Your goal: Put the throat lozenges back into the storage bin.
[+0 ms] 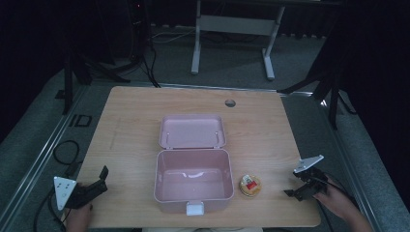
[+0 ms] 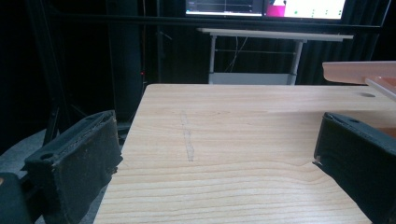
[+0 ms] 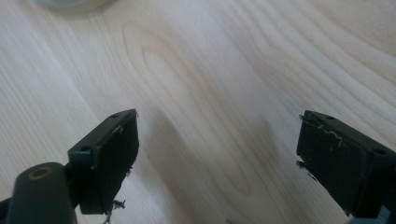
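Since the round snack (image 1: 250,185) lies just right of the open pink box (image 1: 193,180), my right gripper (image 1: 296,189) sits nearer, both grippers' jaws wide and empty.

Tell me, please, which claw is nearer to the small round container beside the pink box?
Right. The right claw sits just right of the round container; the left claw is beyond the pink box.

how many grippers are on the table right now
2. The left gripper sits at the near left edge, the right gripper at the near right, beside the round snack pack. Both are open and empty, flanking the open pink box.
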The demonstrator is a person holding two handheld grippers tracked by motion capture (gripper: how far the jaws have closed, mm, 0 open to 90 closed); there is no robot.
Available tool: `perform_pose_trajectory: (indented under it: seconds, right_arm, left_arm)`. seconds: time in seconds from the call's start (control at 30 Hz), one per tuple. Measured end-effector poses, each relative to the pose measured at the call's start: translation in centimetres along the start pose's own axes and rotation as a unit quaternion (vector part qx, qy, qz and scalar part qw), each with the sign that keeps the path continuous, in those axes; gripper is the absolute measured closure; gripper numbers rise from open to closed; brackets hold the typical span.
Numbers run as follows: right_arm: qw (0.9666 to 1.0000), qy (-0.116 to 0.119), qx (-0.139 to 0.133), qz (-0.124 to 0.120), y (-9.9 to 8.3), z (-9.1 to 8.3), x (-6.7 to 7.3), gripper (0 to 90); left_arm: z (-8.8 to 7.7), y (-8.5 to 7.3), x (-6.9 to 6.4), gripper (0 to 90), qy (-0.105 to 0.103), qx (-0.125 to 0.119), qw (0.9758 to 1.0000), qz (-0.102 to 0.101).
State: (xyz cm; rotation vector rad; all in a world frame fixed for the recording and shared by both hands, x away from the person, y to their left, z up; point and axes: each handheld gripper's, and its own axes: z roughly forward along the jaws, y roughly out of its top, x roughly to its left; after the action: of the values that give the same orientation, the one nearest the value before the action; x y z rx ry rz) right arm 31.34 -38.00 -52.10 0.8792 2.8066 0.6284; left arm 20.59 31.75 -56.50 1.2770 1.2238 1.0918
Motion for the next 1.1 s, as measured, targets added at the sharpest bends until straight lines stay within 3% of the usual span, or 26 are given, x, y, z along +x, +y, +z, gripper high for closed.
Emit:
perform_pose_trajectory:
  seconds: [0.13, 0.3, 0.5, 0.6, 0.67, 0.73, 0.83, 0.93, 1.1]
  right_arm:
    - [0.9973, -0.010, 0.064, -0.036, 0.9, 0.1, 0.3, 13.0]
    - [0.9900, 0.008, 0.130, -0.054, 1.9, 0.3, 0.7, 13.2]
    - [0.9766, -0.005, 0.194, -0.092, 2.8, 0.7, 1.4, 13.4]
    - [0.9697, 0.010, 0.224, -0.097, 3.3, 0.8, 1.6, 14.0]
    - [0.9623, 0.021, 0.251, -0.101, 3.5, 1.0, 1.8, 14.0]
    - [0.9584, 0.023, 0.263, -0.108, 3.7, 1.1, 1.9, 13.9]
    - [0.9572, 0.017, 0.266, -0.112, 4.0, 1.1, 2.0, 13.6]
    - [0.9530, 0.004, 0.273, -0.132, 4.2, 1.2, 2.5, 14.2]
    - [0.9500, 0.015, 0.279, -0.140, 4.8, 1.9, 3.0, 14.7]
  left_arm:
    - [0.0, 0.0, 0.0, 0.9, -0.002, 0.000, 1.0000, 0.001]
    - [0.0, 0.0, 0.0, 0.9, -0.003, 0.001, 1.0000, 0.000]
    - [0.0, 0.0, 0.0, 0.9, -0.005, 0.002, 1.0000, 0.001]
    - [0.0, 0.0, 0.0, 0.9, -0.006, 0.002, 1.0000, 0.002]
    - [0.0, 0.0, 0.0, 0.9, -0.007, 0.002, 1.0000, 0.001]
    - [0.0, 0.0, 0.0, 0.9, -0.007, 0.003, 1.0000, 0.002]
    - [0.0, 0.0, 0.0, 0.9, -0.008, 0.004, 1.0000, 0.001]
    - [0.0, 0.0, 0.0, 0.9, -0.009, 0.003, 1.0000, 0.000]
    - [0.1, 0.0, 0.0, 0.9, -0.011, 0.004, 0.9999, 0.000]
